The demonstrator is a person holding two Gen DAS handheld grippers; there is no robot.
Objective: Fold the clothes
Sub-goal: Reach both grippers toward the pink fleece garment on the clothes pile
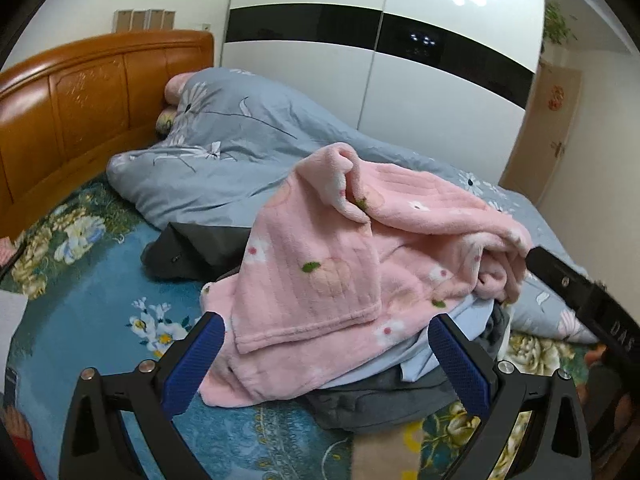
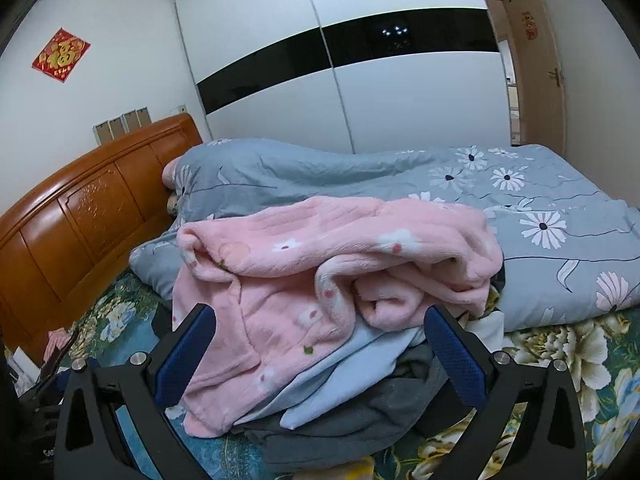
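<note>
A pink fleece garment with flower print (image 1: pixel 320 248) (image 2: pixel 320 264) lies crumpled on top of a heap on the bed. Under it are a light blue garment (image 1: pixel 400 354) (image 2: pixel 340 368) and a dark grey one (image 1: pixel 372 404) (image 2: pixel 340 428). Another dark grey garment (image 1: pixel 188 252) lies flat behind the heap. My left gripper (image 1: pixel 328 346) is open, its blue pads (image 1: pixel 200 360) either side of the pink garment's near edge. My right gripper (image 2: pixel 320 354) is open too, facing the heap with nothing clamped. Its black body (image 1: pixel 580 296) reaches in from the right in the left wrist view.
A grey-blue duvet with white daisies (image 1: pixel 240 140) (image 2: pixel 520 208) is bunched along the far side of the bed. The teal floral sheet (image 1: pixel 92 280) (image 2: pixel 580 348) shows around the heap. A wooden headboard (image 1: pixel 80 96) stands left, a white wardrobe (image 2: pixel 340 80) behind, a door (image 2: pixel 540 60) right.
</note>
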